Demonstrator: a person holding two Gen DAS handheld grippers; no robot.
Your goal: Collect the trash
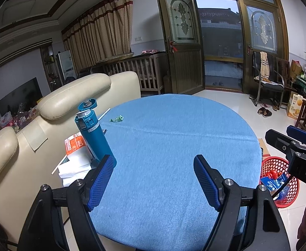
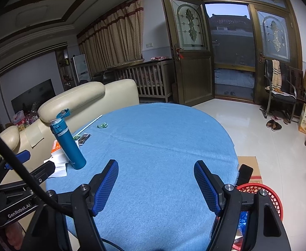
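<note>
I am holding both the left gripper and right gripper with jaws wide and empty; the green wrapper is lying far-left on the counter, nearer my left.

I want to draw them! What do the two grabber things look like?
Both grippers, left and right, have black frames, silver bolts and two fingers with bumpy blue pads. The left one says "GenRobot.AI" in white and has a black cable crossing it. The right one shows white letters "DAS".
</note>
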